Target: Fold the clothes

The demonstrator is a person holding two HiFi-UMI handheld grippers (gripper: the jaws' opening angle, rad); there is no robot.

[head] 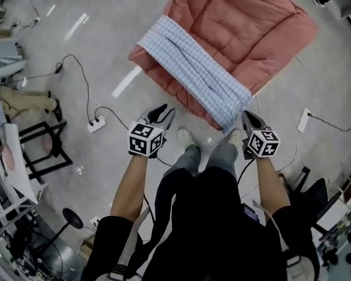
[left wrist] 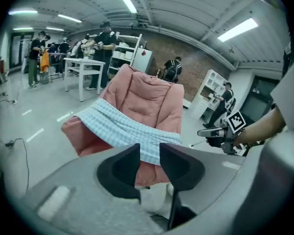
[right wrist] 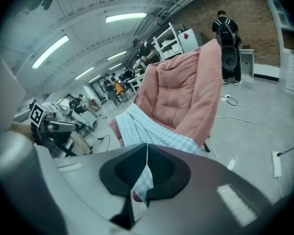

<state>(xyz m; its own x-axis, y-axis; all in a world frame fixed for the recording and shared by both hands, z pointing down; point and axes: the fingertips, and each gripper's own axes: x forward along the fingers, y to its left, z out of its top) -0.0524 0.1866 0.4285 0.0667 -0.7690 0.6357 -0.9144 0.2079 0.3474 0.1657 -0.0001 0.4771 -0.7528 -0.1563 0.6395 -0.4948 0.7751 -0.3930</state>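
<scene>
Draped across a pink padded chair [head: 251, 28] on the grey floor [head: 105, 51]: a pale blue checked cloth [head: 190, 66], laid as a folded band from far left to near right. Clamped on its near right end, jaws pressed together with a strip of the fabric hanging between them: the right claw [right wrist: 147, 155]. Held off to the left of that, by the chair's near edge and clear of the cloth: the left claw [left wrist: 149, 153], jaws somewhat apart with nothing between them, only chair and cloth showing beyond the gap. Touching the chair's edge or just short of it? Hard to say from above. Just near of the chair, between the two claws: the person's pale shoes [head: 184, 136]. Further left on the floor, well apart from the chair: a white power strip [head: 96, 123]
</scene>
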